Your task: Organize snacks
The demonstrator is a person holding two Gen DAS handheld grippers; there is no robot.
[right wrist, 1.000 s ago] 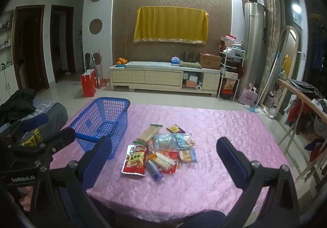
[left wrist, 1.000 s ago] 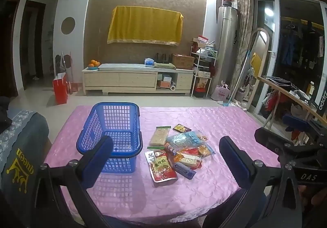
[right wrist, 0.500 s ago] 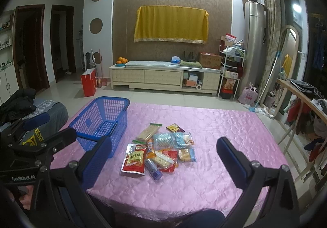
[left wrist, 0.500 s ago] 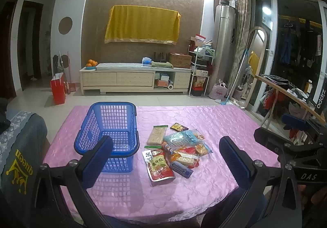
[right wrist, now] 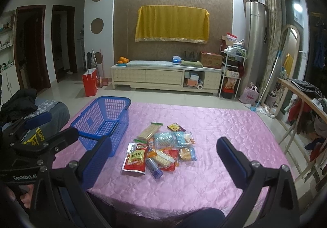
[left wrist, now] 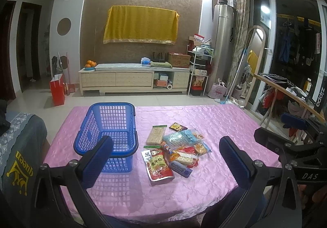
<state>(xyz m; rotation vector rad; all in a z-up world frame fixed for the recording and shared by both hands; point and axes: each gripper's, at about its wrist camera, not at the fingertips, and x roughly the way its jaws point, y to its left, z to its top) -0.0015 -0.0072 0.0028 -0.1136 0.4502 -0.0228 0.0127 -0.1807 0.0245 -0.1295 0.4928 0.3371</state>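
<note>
Left wrist view shows the left gripper [left wrist: 165, 156] and right gripper [right wrist: 163, 156], jaws apart and empty, drawing slightly nearer the snacks [left wrist: 175, 152] ahead and the blue basket [left wrist: 106, 125] ahead-left on the desk [left wrist: 214, 125], so nothing is sorted yet.

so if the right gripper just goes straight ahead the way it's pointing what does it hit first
Most likely the snack pile on the pink tablecloth: it lies between the open fingers of the right gripper, with nothing before it. Depth is unclear.
</note>
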